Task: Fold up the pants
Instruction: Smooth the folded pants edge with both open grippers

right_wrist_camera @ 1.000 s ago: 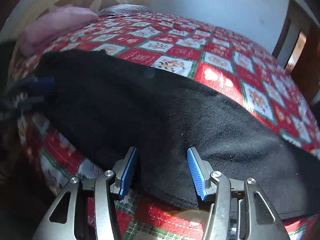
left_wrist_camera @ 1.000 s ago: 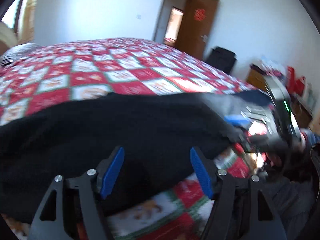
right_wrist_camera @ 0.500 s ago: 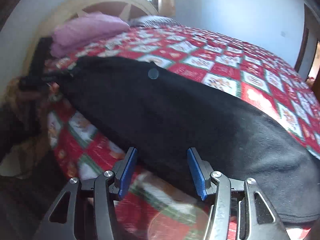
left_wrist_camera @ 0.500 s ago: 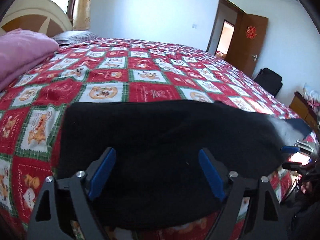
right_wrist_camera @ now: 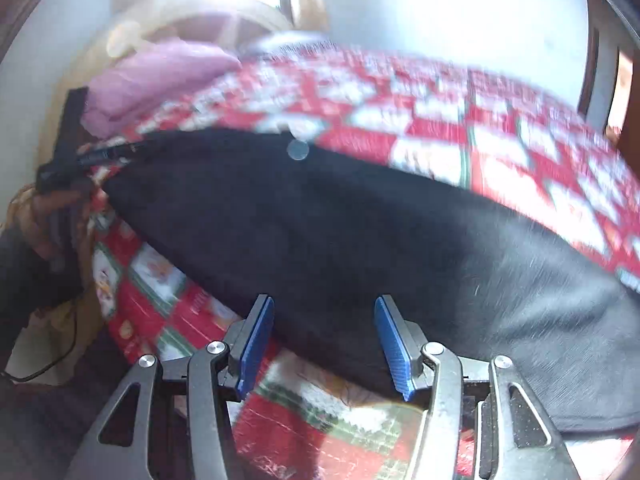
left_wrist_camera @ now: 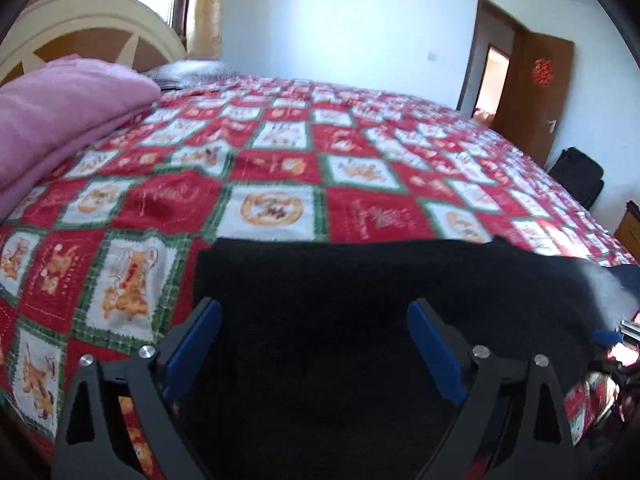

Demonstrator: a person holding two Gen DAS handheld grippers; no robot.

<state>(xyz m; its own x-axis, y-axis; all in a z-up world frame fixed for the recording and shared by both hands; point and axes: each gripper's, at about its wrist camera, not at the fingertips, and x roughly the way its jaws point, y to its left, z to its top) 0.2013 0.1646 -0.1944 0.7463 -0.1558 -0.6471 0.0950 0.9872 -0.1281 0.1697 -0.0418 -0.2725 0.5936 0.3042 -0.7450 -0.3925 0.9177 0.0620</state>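
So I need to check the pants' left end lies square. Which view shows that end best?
The left wrist view: the pants end in a sharp, straight edge and corner on the quilt. The right wrist view shows that end far off and blurred, partly behind the left gripper.

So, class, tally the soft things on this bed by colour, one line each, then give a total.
Black pants: 1
Pink blanket: 1
Red patchwork bedspread: 1
Grey pillow: 1
Total: 4

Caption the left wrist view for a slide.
Left gripper, jaws opening, above black pants laid flat on a red patchwork bedspread.
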